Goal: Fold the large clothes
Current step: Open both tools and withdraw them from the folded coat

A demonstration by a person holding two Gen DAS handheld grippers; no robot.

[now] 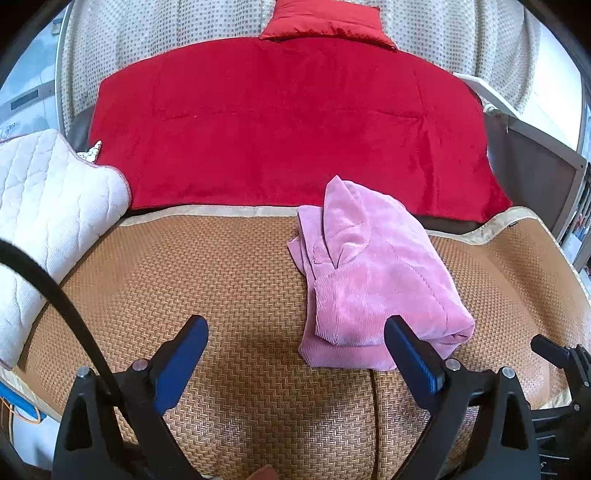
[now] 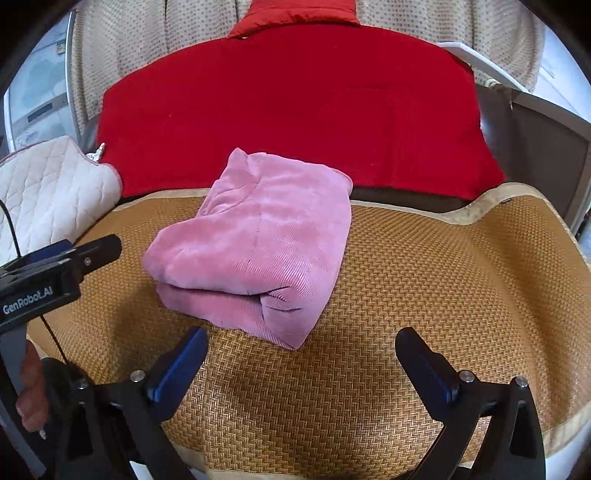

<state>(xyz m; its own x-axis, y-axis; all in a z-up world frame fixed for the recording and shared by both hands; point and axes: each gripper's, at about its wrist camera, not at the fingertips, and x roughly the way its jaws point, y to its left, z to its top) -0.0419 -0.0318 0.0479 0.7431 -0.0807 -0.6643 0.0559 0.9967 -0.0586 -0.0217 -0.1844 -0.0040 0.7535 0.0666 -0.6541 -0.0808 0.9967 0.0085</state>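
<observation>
Pink ribbed garment (image 2: 255,236), tan herringbone mat (image 2: 424,277), red blanket (image 2: 295,110).

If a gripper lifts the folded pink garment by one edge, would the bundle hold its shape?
Probably not: the pink garment is soft ribbed fabric in loose stacked layers, so it would likely droop and unfold. Pushed, it may bunch up on the textured woven mat rather than slide.

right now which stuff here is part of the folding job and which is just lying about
Part of the job:
- pink garment, folded into a bundle on the woven mat
- left claw, open, empty
- right claw, open, empty

Just lying about:
- red blanket
- red cushion
- white quilted pad
</observation>
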